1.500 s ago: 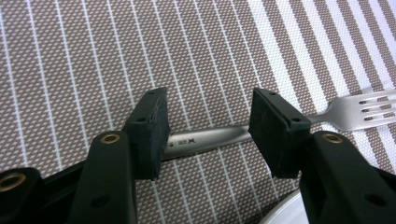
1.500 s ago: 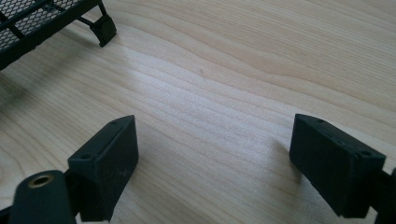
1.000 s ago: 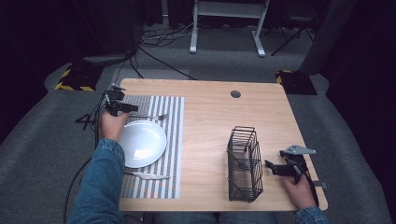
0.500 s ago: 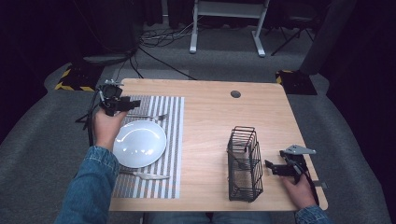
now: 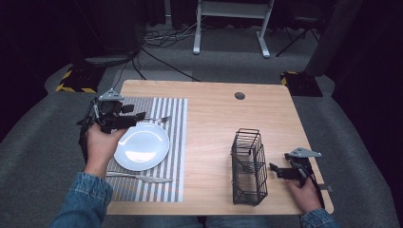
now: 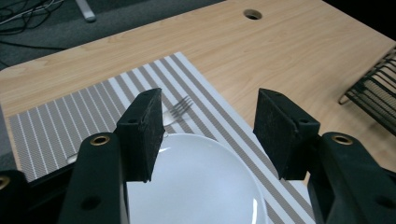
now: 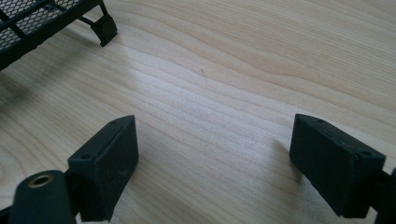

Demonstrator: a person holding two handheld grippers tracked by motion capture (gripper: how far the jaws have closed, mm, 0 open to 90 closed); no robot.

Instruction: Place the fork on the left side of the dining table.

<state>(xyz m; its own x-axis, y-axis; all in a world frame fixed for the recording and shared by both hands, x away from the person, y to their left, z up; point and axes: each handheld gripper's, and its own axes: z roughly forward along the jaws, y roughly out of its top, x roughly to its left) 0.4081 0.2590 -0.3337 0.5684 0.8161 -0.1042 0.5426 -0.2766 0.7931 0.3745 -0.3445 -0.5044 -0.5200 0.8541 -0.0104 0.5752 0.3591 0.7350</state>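
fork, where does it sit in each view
High view: the fork lies on the striped placemat, just beyond the white plate.
Left gripper view: the fork is centre, between the jaws, above the plate.
Right gripper view: not in it.
Shared landmark: the white plate.

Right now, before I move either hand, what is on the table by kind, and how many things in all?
Striped placemat: 1
White plate: 1
Fork: 1
Knife: 1
Black wire basket: 1, with what looks like one utensil inside, not counted
Total: 5
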